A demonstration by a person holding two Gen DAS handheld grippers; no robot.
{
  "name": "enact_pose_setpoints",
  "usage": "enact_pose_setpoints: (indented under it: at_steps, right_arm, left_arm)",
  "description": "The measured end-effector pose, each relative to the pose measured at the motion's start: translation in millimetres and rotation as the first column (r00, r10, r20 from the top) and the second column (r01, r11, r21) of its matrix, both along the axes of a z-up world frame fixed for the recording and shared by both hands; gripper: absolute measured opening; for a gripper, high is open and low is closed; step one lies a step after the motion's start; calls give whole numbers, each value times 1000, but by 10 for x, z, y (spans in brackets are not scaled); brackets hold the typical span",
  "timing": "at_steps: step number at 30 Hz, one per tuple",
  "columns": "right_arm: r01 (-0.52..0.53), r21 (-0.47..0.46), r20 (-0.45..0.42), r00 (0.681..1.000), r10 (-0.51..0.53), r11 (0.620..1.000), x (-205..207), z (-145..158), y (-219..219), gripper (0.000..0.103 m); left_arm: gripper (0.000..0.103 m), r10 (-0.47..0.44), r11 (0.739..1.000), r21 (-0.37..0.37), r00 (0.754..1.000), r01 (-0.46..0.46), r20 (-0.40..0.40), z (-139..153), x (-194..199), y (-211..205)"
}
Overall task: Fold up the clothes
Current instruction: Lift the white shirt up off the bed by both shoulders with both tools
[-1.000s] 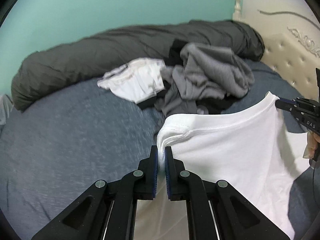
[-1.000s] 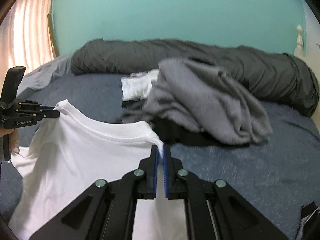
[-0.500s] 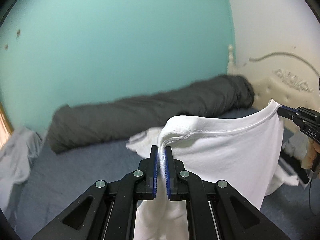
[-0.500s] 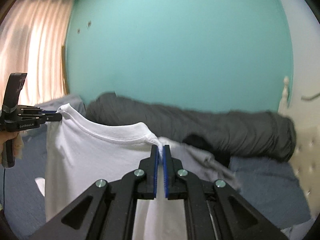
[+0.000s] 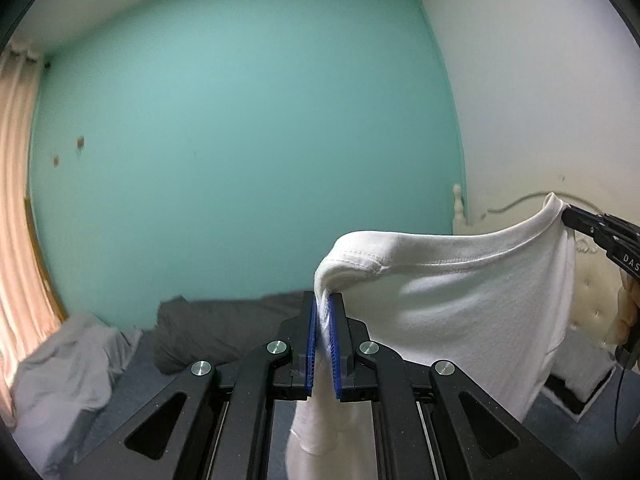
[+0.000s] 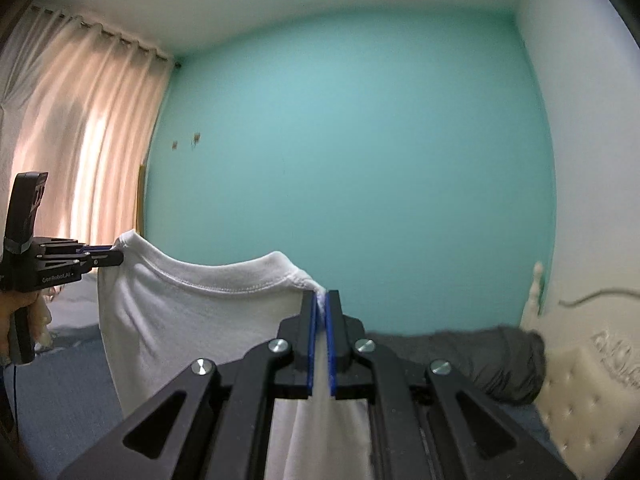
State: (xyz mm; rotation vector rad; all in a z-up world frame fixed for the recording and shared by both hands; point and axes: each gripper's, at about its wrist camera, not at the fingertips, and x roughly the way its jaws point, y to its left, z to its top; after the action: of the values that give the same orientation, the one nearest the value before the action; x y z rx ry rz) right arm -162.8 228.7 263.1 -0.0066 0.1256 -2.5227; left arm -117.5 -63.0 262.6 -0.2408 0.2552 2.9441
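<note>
Your white T-shirt (image 5: 460, 300) hangs in the air above the bed (image 6: 60, 392), stretched by its shoulders. Your left hand-held gripper (image 5: 323, 312) is clamped on one shoulder, your right hand-held gripper (image 6: 321, 308) on the other. A rolled dark duvet (image 6: 480, 356) lies against the teal wall (image 5: 240, 140).

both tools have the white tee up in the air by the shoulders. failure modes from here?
1. The right tool pinches only a thin tip of the white tee; it could slip out.
2. The left tool grips bunched fabric, so the fold may start uneven.
3. The neckline sags between them, so creases are likely when laid down.
</note>
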Motion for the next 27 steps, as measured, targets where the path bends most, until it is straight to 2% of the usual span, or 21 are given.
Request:
enact_pose_setpoints:
  at_steps: [5,12,19,27]
  right_arm:
    - [-1,-30,-62,998,-1,1000,435,509,129,4]
    - [-12,-53,-116,993,6,998,905,980,260,4]
    - [-18,-42,-124,992,13,999,1215,1140,314,4]
    - [-4,-9,-84,996,4,1000,1533,1034,374,4]
  left_arm:
    - [6,4,1000,4,997,-3,-75,512,549,-3]
    - [6,0,1000,7,992,1,-126,907,1147,-22]
    - [6,-28,999,26,995,31,-99,922,1445,-45]
    - [6,-74,996,50,996,77,-55,725,1721,-78]
